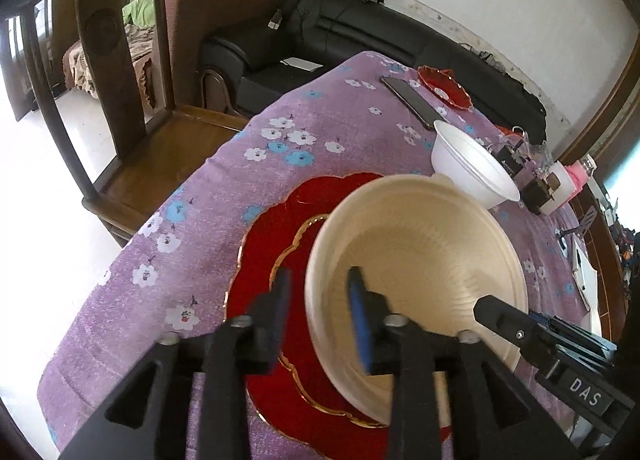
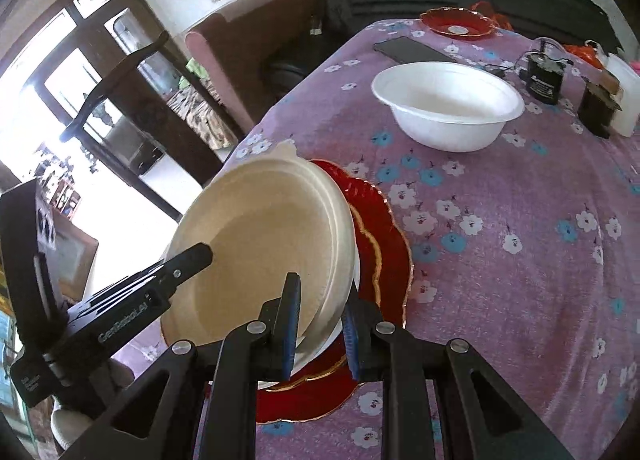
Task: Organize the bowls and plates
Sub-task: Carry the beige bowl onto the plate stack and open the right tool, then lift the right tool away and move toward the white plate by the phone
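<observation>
The cream bowl (image 1: 416, 260) sits tilted on the red plate (image 1: 272, 244); left tool (image 1: 320, 312) straddles its rim loosely, right tool (image 2: 320, 324) pinches it. White bowl (image 2: 448, 104) remains apart.

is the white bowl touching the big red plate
Apart. In the right wrist view, purple cloth shows between the white bowl and the big red plate.

Cream bowl (image 2: 264, 244) is seen tilted over red plate (image 2: 384, 244), its rim straddled by right gripper (image 2: 320, 324), pad contact unclear. Left gripper (image 2: 188, 260) reaches in. 1 white bowl (image 2: 446, 108) is set well apart.
</observation>
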A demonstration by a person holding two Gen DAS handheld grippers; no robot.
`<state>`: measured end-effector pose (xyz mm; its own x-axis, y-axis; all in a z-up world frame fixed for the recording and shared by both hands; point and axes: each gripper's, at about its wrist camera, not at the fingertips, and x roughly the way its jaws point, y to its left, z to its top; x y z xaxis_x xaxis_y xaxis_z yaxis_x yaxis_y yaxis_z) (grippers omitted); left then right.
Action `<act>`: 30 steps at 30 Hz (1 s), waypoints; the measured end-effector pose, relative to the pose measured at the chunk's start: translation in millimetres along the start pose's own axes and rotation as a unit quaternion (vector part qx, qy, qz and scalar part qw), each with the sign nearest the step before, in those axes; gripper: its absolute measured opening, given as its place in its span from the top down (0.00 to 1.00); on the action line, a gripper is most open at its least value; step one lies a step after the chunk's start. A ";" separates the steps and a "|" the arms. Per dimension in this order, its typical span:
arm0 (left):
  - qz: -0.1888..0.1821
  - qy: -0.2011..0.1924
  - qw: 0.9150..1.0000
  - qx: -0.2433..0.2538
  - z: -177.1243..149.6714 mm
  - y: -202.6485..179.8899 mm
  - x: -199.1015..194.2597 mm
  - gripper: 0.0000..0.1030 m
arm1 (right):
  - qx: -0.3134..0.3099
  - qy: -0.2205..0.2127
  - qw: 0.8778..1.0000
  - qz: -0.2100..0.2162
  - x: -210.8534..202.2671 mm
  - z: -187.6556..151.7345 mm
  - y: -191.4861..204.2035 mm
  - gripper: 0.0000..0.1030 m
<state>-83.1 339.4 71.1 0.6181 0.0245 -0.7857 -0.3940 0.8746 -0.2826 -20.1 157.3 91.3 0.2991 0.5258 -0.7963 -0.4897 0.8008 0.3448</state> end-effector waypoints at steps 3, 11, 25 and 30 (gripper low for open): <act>0.002 -0.016 1.000 -0.003 -0.3 2.5 -9.4 0.60 | -0.003 -0.010 1.000 -0.002 -3.4 -0.8 2.7 0.72; -0.004 -0.045 0.999 0.004 -7.4 -1.4 -38.9 0.51 | -0.025 -0.062 0.997 -0.026 -21.1 -5.2 10.0 0.34; -0.038 -0.107 0.992 0.051 -27.2 -36.3 -104.0 0.42 | 0.004 -0.108 0.994 -0.028 -78.0 -28.3 -15.4 0.34; -0.043 -0.148 0.984 0.088 -38.3 -55.1 -140.2 0.37 | 0.008 -0.133 0.990 -0.033 -110.3 -39.0 -23.2 0.34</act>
<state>-174.1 269.2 175.8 0.8251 0.0628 -0.5614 -0.2228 0.9494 -0.2213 -73.7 69.6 151.8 0.5364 0.5282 -0.6583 -0.4494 0.8389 0.3069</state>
